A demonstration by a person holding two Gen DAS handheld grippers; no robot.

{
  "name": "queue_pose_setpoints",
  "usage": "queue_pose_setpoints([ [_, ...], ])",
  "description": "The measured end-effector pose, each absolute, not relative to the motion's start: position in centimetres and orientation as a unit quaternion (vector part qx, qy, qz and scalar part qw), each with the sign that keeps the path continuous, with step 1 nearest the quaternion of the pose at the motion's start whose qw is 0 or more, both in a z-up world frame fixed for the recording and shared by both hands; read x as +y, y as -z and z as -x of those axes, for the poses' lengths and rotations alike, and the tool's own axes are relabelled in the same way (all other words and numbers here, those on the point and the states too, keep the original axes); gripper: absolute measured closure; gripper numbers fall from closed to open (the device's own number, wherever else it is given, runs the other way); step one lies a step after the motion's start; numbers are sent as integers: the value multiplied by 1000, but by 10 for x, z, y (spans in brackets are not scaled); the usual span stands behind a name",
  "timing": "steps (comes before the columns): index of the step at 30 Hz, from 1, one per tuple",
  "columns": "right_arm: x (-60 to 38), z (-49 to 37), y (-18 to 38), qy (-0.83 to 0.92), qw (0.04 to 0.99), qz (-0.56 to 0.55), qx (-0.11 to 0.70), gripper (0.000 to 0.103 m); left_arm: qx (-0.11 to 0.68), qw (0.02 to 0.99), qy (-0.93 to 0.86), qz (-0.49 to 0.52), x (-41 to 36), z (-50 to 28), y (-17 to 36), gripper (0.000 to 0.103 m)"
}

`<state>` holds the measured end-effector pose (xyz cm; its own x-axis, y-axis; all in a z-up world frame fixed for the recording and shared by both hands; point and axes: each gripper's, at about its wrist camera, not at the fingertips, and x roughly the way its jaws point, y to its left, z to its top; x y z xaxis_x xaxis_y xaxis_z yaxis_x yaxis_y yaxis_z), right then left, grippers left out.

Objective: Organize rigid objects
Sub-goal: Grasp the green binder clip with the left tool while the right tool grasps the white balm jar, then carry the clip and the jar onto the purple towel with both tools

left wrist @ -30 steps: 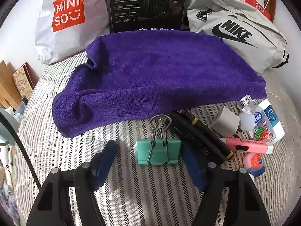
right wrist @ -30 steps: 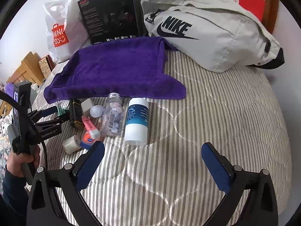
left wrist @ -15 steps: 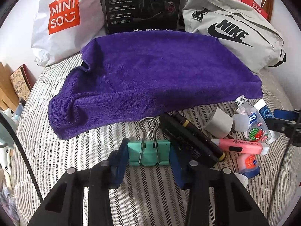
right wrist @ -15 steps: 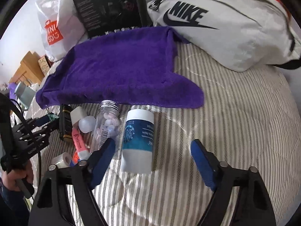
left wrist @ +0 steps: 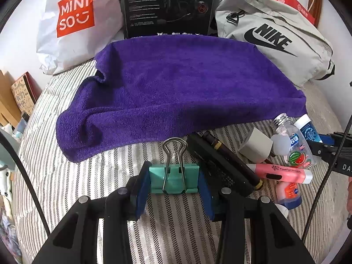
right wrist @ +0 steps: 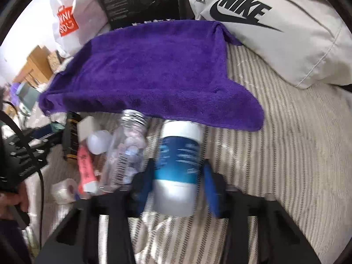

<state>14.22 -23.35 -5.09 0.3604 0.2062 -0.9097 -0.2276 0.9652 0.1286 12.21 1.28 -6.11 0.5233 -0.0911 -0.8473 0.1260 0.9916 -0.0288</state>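
Observation:
A mint-green binder clip (left wrist: pixel 173 180) lies flat on the striped bedcover (left wrist: pixel 66 176), and my left gripper (left wrist: pixel 173 189) is shut on it, blue pads against both sides. In the right wrist view a white bottle with a blue label (right wrist: pixel 178 158) lies on its side between the fingers of my right gripper (right wrist: pixel 178 187). Its jaws are closing and the pads touch the bottle's sides. Left of it lie a clear pill bottle (right wrist: pixel 127 151), a pink highlighter (right wrist: pixel 85 165), a white ball (right wrist: pixel 98 142), a grey block (left wrist: pixel 256 146) and black markers (left wrist: pixel 222 162).
A purple towel (left wrist: pixel 176 83) is spread just beyond the objects. Behind it stand a white Miniso bag (left wrist: pixel 74 19), a black box (left wrist: pixel 169 6) and a grey Nike bag (left wrist: pixel 270 41). A small tape roll (right wrist: pixel 65 190) lies near a person's hand (right wrist: pixel 13 198).
My left gripper closed onto the binder clip and then held still. My right gripper came down and forward over the white and blue bottle, its wide jaws narrowing onto it.

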Motion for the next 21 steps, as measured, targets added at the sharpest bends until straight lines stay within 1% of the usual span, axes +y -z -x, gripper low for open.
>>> queue_pose_setpoints([
  [14, -246, -136, 26, -147, 828, 2, 541, 66, 473, 879, 54, 9, 35, -113, 35, 64],
  [21, -242, -140, 36, -153, 821, 8, 550, 67, 478, 877, 55, 6, 31, -112, 37, 64],
])
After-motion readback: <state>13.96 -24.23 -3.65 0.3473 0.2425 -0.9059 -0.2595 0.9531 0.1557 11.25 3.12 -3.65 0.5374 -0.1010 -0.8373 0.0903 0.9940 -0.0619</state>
